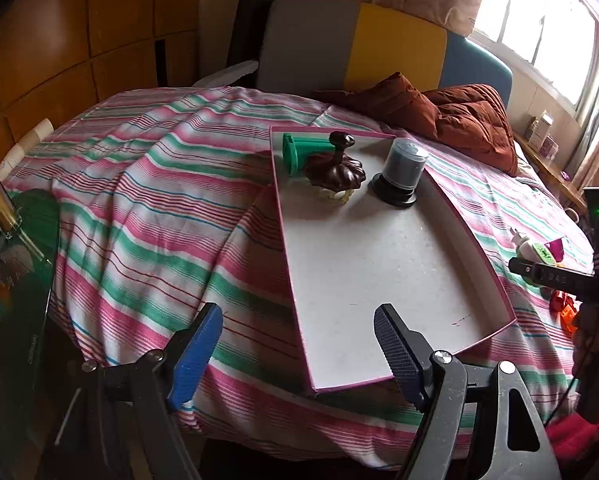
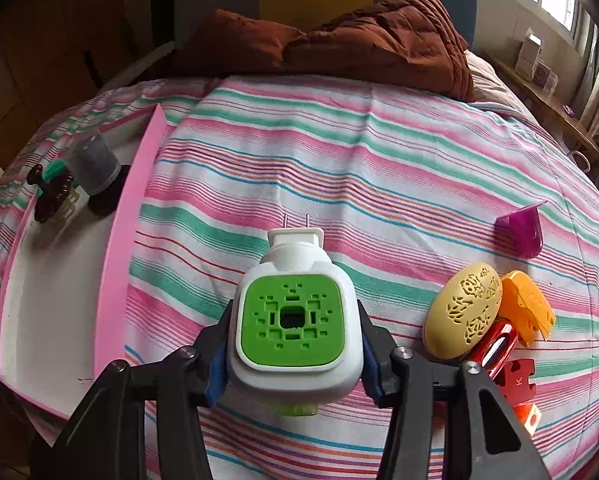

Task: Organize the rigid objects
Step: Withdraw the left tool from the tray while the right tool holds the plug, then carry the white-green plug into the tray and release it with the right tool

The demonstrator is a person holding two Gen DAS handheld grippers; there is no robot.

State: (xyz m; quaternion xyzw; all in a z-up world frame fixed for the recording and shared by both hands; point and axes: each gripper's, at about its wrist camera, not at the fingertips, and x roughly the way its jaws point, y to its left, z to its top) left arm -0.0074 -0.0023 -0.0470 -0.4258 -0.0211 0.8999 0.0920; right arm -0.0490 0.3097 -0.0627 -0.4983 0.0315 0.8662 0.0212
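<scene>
My right gripper (image 2: 293, 354) clamps the plug-in (image 2: 293, 320), pitched down over the bed (image 2: 339, 160); my left gripper (image 1: 299, 344) gapes empty by the tray (image 1: 359, 260). Only the right view shows the yellow egg (image 2: 463, 310).

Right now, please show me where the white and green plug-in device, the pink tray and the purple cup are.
plug-in device (image 2: 291, 316): right wrist view, green face.
pink tray (image 2: 117, 264): right wrist view, side wall.
purple cup (image 2: 519, 234): right wrist view, body.

left wrist view: from the bed's foot, angled down, near the tray (image 1: 339, 280)
right wrist view: beside it, close above the bedspread (image 2: 339, 168)
shared: tray, bedspread, brown quilt (image 1: 459, 116)
</scene>
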